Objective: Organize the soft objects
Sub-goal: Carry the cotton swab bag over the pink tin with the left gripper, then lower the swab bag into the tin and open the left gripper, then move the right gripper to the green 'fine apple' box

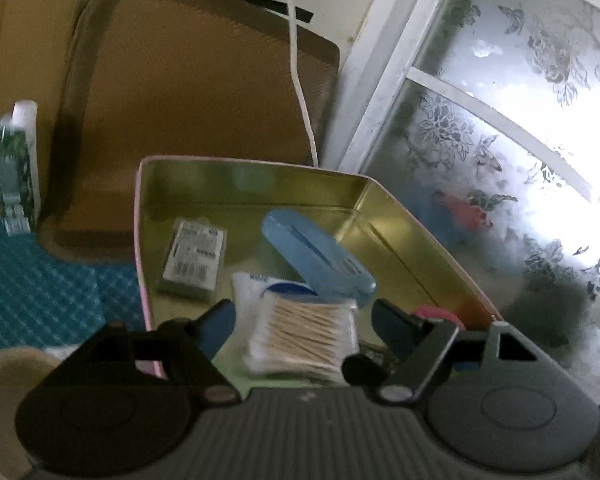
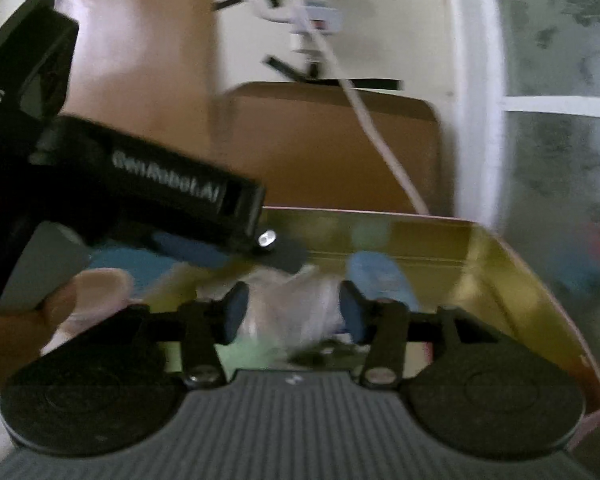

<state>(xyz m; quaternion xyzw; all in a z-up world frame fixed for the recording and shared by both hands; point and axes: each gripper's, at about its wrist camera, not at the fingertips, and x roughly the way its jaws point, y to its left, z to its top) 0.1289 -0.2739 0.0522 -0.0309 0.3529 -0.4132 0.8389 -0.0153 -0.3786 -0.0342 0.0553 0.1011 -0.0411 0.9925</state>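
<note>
Fingers (image 1: 224, 320) over gold tin (image 1: 400, 240)

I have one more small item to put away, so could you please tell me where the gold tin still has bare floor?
The gold tin is bare along its back wall and right wall, beyond the blue case. The near middle is crowded: grey box, blue case and cotton swab pack lie close together.

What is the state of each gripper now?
Left gripper: open, over the cotton swab pack.
Right gripper: around a clear plastic packet; grip cannot be told.
</note>
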